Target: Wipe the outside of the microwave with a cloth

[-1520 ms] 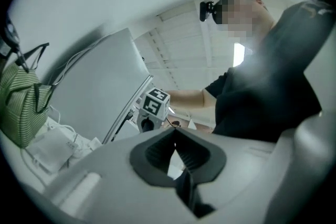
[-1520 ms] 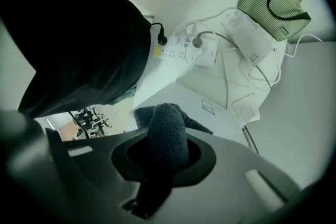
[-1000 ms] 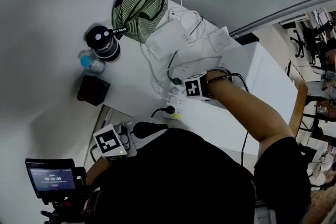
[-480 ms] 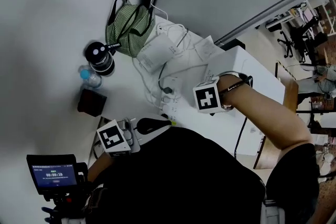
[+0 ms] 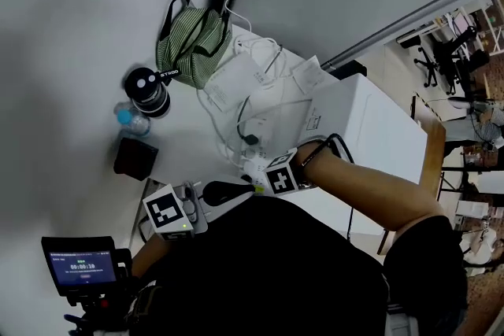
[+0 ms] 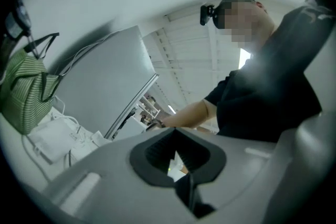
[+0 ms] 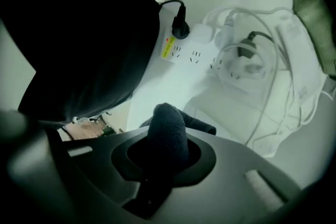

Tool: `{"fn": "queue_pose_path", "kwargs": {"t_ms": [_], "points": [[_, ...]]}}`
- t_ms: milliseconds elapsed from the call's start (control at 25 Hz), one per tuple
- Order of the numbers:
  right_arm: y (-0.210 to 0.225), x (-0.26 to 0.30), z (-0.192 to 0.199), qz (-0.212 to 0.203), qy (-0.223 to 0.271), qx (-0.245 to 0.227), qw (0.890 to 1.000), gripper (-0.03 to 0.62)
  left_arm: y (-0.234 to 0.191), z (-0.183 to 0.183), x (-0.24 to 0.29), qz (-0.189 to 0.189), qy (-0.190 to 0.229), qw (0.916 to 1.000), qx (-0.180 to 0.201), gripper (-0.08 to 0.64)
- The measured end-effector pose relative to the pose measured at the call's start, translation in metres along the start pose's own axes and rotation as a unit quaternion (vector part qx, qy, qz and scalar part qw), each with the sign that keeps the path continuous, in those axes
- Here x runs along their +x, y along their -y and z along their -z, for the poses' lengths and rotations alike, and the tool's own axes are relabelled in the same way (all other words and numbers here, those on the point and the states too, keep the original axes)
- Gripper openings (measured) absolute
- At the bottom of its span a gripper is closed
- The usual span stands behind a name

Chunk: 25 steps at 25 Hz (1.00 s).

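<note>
The white microwave (image 5: 362,130) stands on the white table (image 5: 189,145), right of a tangle of cables. My right gripper (image 5: 272,175) is at the microwave's near left corner, shut on a dark cloth (image 7: 168,134) that bulges out between its jaws. In the right gripper view the cloth hangs over a white edge (image 7: 231,118), with the power strip beyond it. My left gripper (image 5: 227,190) is held low by the table's front edge, away from the microwave. In the left gripper view its jaws (image 6: 178,157) are shut with nothing in them, pointing up at the person's arm and torso.
A white power strip (image 5: 256,161) with plugs and looped cables lies left of the microwave. At the back stand a green striped bag (image 5: 189,47), a black flask (image 5: 147,86), a water bottle (image 5: 130,118) and a dark box (image 5: 134,156). A camera monitor (image 5: 79,267) is at lower left.
The right gripper rose off the microwave half a second ago, then came down and left to its near corner by the power strip. The left gripper has stayed where it was.
</note>
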State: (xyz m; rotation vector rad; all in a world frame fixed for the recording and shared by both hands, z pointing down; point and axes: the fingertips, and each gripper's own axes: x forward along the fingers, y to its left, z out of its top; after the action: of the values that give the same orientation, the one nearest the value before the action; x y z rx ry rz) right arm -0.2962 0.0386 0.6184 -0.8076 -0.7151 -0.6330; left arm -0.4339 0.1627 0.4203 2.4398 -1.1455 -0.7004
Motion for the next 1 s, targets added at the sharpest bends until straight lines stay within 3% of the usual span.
{"fn": "queue_pose_path", "kwargs": {"t_ms": [160, 480, 560, 680, 760, 840, 920, 1000], "points": [[0.020, 0.040, -0.026, 0.025, -0.039, -0.013, 0.999, 0.055, -0.008, 0.014, -0.019, -0.031, 0.002, 0.9987, -0.039, 0.003], [0.038, 0.067, -0.049, -0.010, -0.017, 0.004, 1.000, 0.055, -0.003, 0.024, -0.010, -0.022, -0.002, 0.9984, -0.053, 0.003], [0.032, 0.050, -0.044, 0.010, -0.015, -0.001, 1.000, 0.055, 0.000, 0.020, -0.002, -0.013, -0.003, 0.9988, -0.048, 0.003], [0.016, -0.014, -0.029, 0.104, 0.028, -0.001, 0.994, 0.057, 0.005, 0.005, 0.014, 0.006, 0.005, 0.9992, -0.040, 0.003], [0.004, -0.065, -0.012, 0.164, 0.097, 0.029, 0.981, 0.057, 0.011, -0.009, 0.029, 0.020, 0.019, 0.9990, -0.034, 0.003], [-0.010, -0.102, 0.021, 0.195, 0.188, 0.087, 0.959, 0.056, 0.017, -0.017, 0.047, 0.034, 0.014, 0.9993, -0.013, 0.003], [-0.022, -0.122, 0.069, 0.222, 0.269, 0.156, 0.924, 0.055, 0.025, -0.022, 0.072, 0.050, 0.003, 0.9987, 0.005, 0.003], [-0.036, -0.126, 0.130, 0.246, 0.338, 0.234, 0.878, 0.055, 0.029, -0.021, 0.100, 0.067, -0.020, 0.9972, 0.024, 0.003]]}}
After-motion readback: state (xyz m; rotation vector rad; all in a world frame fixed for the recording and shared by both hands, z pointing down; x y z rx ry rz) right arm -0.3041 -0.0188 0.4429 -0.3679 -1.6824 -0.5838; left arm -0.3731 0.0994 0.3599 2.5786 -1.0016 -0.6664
